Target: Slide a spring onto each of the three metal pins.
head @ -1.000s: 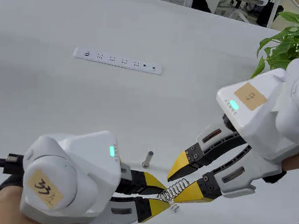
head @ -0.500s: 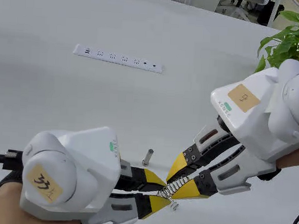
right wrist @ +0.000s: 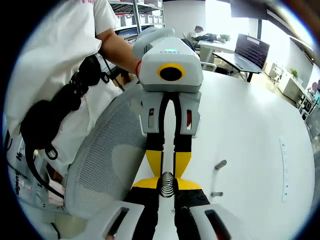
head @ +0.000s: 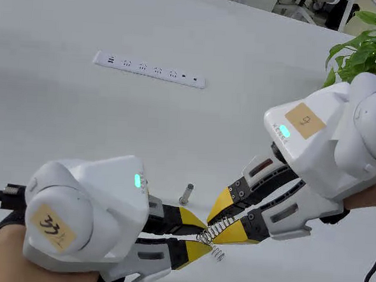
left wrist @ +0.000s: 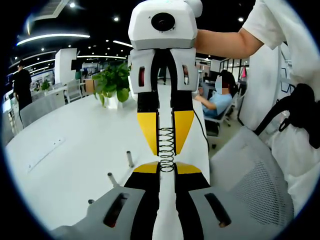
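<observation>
Above the white surface [head: 80, 121], the left gripper [head: 195, 236] and the right gripper [head: 220, 225] are meeting tip to tip, with a coil spring [head: 214, 229] running between them. In the left gripper view, the right gripper's yellow fingers [left wrist: 148, 131] are pressing in on the coil spring from both sides, gripping its far half. The left gripper's own fingers are sitting drawn together on its near end. Whether anything is running inside the coil I cannot tell. In the head view a short metal pin [head: 186, 194] is standing on the surface at about 11 o'clock from the joined tips, apart from them. A small spring [head: 216, 253] is lying on the surface at 6 o'clock, just beneath the tips. A white power strip [head: 149, 70] is lying well off at 11 o'clock, and a green plant [head: 366, 46] is showing at 2 o'clock.
</observation>
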Tool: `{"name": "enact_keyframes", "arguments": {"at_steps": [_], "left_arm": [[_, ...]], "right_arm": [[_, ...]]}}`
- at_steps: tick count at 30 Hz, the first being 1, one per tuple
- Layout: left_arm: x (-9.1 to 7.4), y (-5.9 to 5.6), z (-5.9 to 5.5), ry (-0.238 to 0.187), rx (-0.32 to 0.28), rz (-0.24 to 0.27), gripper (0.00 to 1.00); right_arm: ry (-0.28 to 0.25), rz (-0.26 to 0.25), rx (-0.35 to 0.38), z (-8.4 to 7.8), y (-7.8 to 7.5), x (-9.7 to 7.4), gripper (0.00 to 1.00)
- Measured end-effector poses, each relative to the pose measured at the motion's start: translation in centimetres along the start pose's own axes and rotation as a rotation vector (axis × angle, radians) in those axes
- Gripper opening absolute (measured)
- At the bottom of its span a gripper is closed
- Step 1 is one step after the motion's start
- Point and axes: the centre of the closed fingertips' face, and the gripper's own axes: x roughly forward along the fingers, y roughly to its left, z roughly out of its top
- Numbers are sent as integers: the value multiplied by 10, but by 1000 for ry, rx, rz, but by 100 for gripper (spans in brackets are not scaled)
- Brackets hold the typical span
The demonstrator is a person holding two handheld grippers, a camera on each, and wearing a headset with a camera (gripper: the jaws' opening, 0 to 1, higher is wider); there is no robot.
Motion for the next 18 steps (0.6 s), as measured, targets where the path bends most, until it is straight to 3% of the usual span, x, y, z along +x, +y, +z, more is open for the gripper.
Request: {"name": "enact_keyframes", "arguments": {"at_steps": [10, 18], "left_arm": [[-5, 2, -3, -8, -1, 15, 8], [-14, 8, -11, -17, -18, 48, 22]], "right_arm": [[-3, -16, 11, 3, -3, 1, 6], [-7, -54, 33, 4, -14, -6, 6]]}}
